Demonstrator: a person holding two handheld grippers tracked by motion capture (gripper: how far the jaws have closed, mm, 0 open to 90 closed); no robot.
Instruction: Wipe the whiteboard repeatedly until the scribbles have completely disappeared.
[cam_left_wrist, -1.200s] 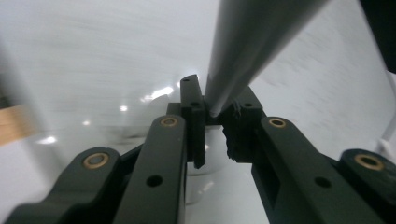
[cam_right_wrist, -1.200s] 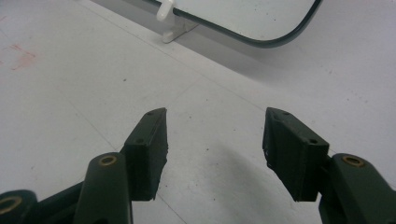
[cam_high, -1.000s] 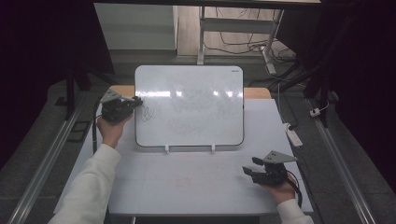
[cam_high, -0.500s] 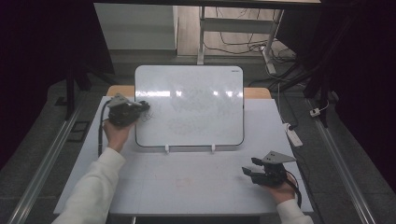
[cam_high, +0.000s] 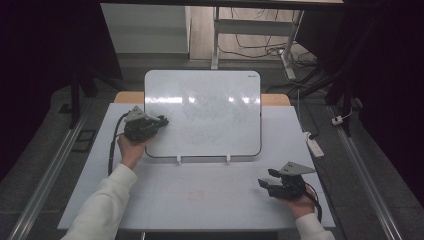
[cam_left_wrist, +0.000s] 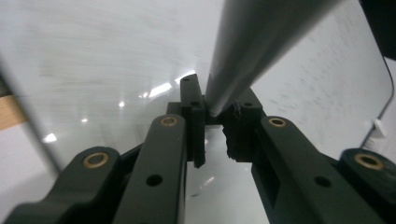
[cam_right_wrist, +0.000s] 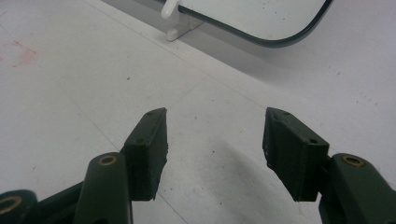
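Left tool (cam_left_wrist: 214, 122) clamps a grey marker (cam_left_wrist: 252, 46) at the whiteboard (cam_high: 210, 120), whose faint writing is unreadable.

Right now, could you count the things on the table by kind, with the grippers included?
Whiteboard: 1
Grey pen-like stick held in the left gripper: 1
Grippers, left gripper and right gripper: 2
Total: 4

place: lab-type recording bay | evidence: white table (cam_high: 200, 200) on bare grey floor, metal floor rails (cam_high: 45, 170), loose cables (cam_high: 260, 50) and power strip (cam_high: 313, 145) beyond the fingers, dark curtained surroundings
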